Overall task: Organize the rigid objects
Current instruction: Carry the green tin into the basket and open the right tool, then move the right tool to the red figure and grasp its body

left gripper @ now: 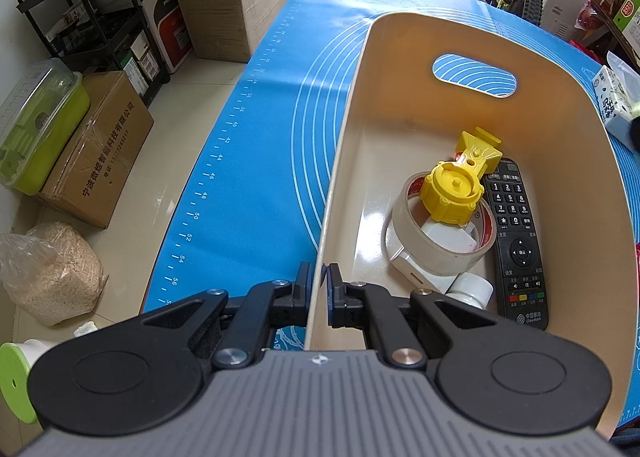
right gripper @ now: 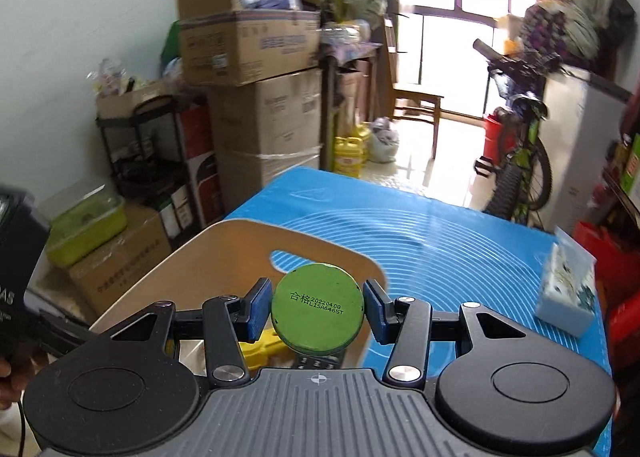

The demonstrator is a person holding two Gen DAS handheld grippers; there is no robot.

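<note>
A cream bin (left gripper: 560, 105) with a handle slot stands on the blue mat (left gripper: 260, 137). Inside lie a tape roll (left gripper: 432, 241), a yellow plastic part (left gripper: 452, 197), a black remote (left gripper: 516, 233) and a white block (left gripper: 412, 271). My left gripper (left gripper: 319, 289) is shut on the bin's near left wall. My right gripper (right gripper: 318, 311) holds a round green container (right gripper: 318, 311) by its sides, above the bin (right gripper: 224, 249). The yellow part (right gripper: 256, 351) and the remote (right gripper: 316, 361) show below it.
A tissue pack (right gripper: 566, 293) lies on the mat's right side. Stacked cardboard boxes (right gripper: 264, 105), a black shelf cart (left gripper: 88, 17) and a green lidded box (left gripper: 40, 129) stand left of the table. A bicycle (right gripper: 516, 161) stands behind it. A green-topped object (left gripper: 16, 381) shows at lower left.
</note>
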